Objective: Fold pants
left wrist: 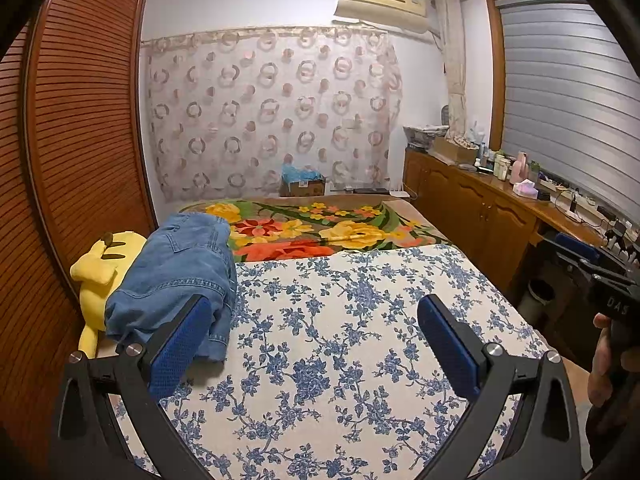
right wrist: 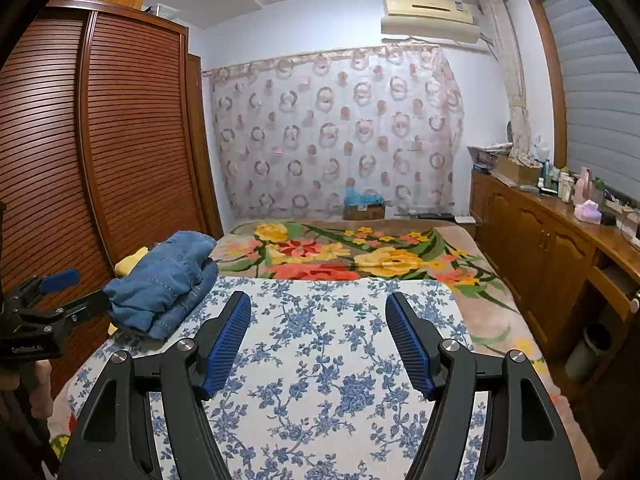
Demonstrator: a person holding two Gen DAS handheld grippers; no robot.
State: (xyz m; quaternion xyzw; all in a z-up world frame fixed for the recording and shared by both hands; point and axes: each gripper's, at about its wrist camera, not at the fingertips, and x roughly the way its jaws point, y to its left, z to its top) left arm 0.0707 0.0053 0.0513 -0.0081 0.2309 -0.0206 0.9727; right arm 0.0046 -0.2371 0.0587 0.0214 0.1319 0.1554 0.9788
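— Looking for the pants: where do they lie from the jaws?

— The folded blue denim pants (left wrist: pixel 176 276) sit in a bundle at about ten o'clock from the left gripper (left wrist: pixel 316 344), on the left edge of the white bedsheet with blue flower print (left wrist: pixel 360 320), partly over a yellow plush toy (left wrist: pixel 100 268). The long axis runs away from the camera, roughly six to twelve. The left gripper's blue pad (left wrist: pixel 180 344) is just beside the near end; the right gripper (right wrist: pixel 318 344) is farther off, pants at its ten o'clock too.

— Jaws?

— Both spread wide, nothing between them — neither grips cloth.

— Count?

— One pair of pants, one plush toy, two grippers, one hand (left wrist: pixel 602 360) visible.
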